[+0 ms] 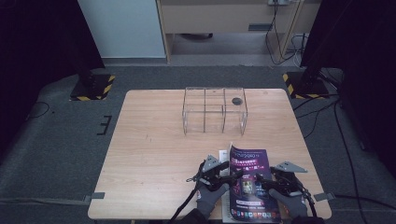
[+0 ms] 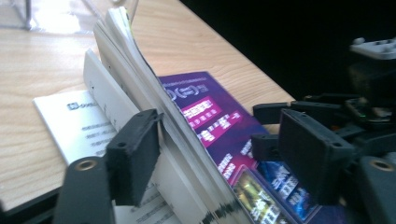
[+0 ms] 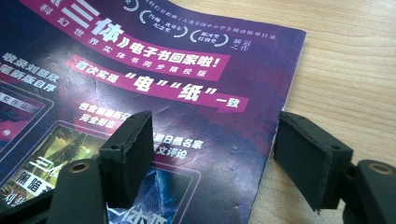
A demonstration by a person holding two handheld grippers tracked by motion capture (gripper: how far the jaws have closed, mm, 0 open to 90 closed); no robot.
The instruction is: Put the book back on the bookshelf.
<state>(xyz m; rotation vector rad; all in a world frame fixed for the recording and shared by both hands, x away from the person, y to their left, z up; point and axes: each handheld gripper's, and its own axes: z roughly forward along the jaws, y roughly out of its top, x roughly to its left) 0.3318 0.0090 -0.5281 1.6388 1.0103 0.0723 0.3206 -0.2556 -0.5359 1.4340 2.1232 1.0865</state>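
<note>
item: thin purple-covered magazine with white and pink print, lying at the near right of the pale wooden table, its near end at the table's near edge. its left side is lifted: a sheaf of pages is seen standing up at a tilt in the left gripper view, with a white printed leaf flat on the wood beneath, to the left.

tools: left gripper is placed at the magazine's left margin, jaws standing wide, the raised pages passing between them; one pad appears to be touched by the paper, no clamp is seen. right gripper is held over the cover's right part, jaws wide, straddling the right edge of the magazine with nothing pinched.

progress (judged): the work in hand is taken to be the opening or page-turning of the magazine. the left edge has been raised; the pages are not yet laid over, and the cover is not yet pinned by the right tool. most of the turn is judged to be left.

edges and room: bare wood is offered far and left of the magazine. little room is left at the near edge and beside the right edge. a clear wire-framed compartment rack, with a small dark round object on it, stands well apart at the far centre.
</note>
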